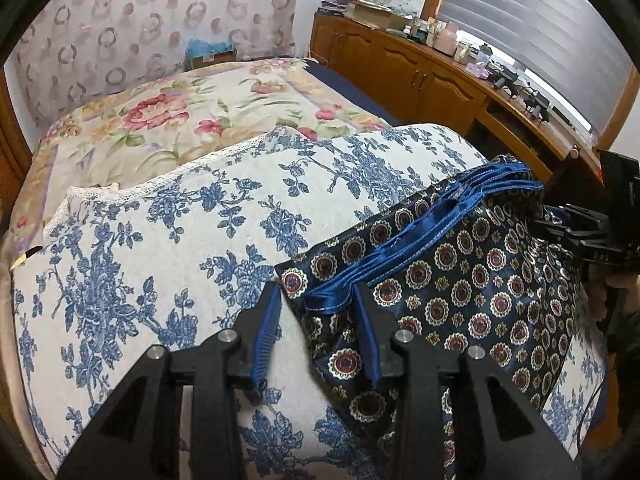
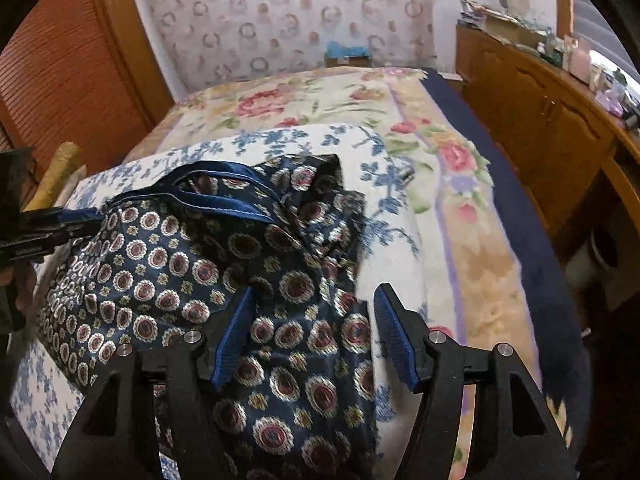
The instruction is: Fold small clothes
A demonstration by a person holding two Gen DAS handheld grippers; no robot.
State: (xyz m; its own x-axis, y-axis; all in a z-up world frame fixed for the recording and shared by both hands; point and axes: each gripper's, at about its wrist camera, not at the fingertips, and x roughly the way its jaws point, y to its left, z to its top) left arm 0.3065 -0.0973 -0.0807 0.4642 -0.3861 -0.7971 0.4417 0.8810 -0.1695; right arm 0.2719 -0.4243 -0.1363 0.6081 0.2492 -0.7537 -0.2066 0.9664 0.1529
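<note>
Dark navy shorts (image 1: 460, 280) with a medallion print and a shiny blue waistband (image 1: 420, 232) lie crumpled on a white cushion with a blue flower print (image 1: 180, 240). My left gripper (image 1: 316, 304) is open, its jaws either side of the waistband's left end, just above the cloth. My right gripper (image 2: 316, 312) is open over the shorts (image 2: 180, 272), its left finger (image 2: 236, 332) on the fabric. In the left wrist view the right gripper (image 1: 580, 232) shows at the shorts' right edge. In the right wrist view the left gripper (image 2: 52, 224) shows at the waistband (image 2: 224, 196).
The cushion (image 2: 400, 248) rests on a bed with a pink floral blanket (image 1: 180, 116). A wooden cabinet (image 1: 420, 68) with cluttered items stands along the right under a window blind. A wooden slatted door (image 2: 60, 72) is at the left.
</note>
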